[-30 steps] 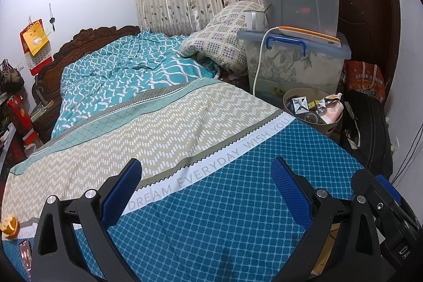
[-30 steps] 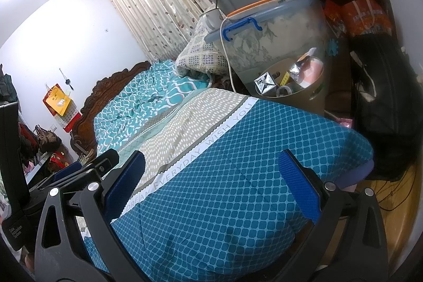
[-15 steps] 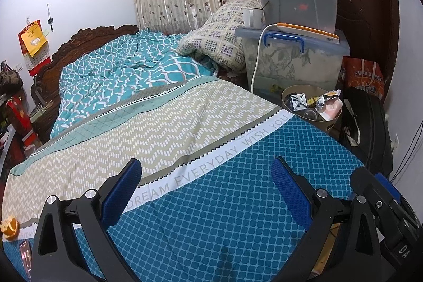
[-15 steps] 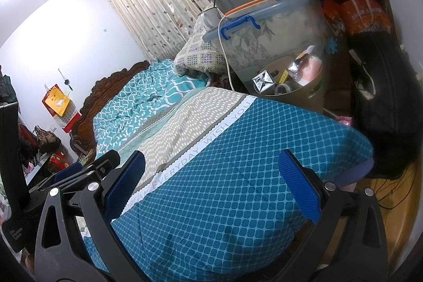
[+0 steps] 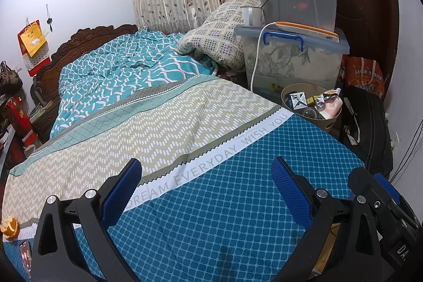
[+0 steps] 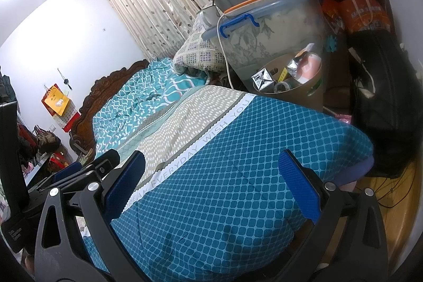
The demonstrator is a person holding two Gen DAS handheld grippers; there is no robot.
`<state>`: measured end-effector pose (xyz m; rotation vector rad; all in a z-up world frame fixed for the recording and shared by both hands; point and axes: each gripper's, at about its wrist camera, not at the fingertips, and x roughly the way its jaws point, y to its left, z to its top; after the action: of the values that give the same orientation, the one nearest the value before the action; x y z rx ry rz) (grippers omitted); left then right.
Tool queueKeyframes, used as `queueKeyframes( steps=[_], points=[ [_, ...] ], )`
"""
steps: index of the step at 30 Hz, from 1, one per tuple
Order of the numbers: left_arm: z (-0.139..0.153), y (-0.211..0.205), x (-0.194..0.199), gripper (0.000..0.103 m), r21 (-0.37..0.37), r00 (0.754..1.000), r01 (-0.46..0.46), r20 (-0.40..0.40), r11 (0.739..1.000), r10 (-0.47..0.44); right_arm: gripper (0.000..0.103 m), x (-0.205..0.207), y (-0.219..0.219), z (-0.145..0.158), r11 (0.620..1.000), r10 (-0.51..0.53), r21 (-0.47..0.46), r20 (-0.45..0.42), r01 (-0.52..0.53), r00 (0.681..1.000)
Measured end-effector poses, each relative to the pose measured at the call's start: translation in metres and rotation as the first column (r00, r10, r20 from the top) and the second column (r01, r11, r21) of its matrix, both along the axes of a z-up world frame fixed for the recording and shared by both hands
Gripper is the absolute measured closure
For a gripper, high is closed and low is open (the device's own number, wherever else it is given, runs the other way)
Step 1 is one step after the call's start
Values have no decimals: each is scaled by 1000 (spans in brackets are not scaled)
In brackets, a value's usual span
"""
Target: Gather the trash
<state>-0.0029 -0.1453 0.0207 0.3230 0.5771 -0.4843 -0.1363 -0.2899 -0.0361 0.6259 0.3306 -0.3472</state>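
Orange peel (image 5: 10, 228) on the bed (image 5: 185, 128) uncollected; both tools, left (image 5: 206, 192) and right (image 6: 211, 184), spread empty, have drifted nearer the bin (image 5: 312, 107).

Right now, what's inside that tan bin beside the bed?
The tan wastebasket holds a black-and-white carton, a crumpled silver foil wrapper, something pink and a clear round piece. Anything deeper is covered by these.

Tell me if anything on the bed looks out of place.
Yes: an orange peel lies on the bedspread at its near left edge, beside a small pink wrapper-like item. Both look like trash that belongs in the bin.
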Motion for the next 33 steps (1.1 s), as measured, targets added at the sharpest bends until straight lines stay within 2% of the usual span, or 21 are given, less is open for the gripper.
queueKeyframes(
  steps=[23, 33],
  points=[
    [-2, 0, -1, 9, 7, 1000, 0, 13, 1000, 0, 3, 1, 0, 1, 1000, 0, 0, -1, 0, 1000],
    [0, 4, 2, 9, -11, 1000, 18, -12, 1000, -18, 3, 3, -1, 0, 1000, 4, 2, -7, -4, 1000]
  ],
)
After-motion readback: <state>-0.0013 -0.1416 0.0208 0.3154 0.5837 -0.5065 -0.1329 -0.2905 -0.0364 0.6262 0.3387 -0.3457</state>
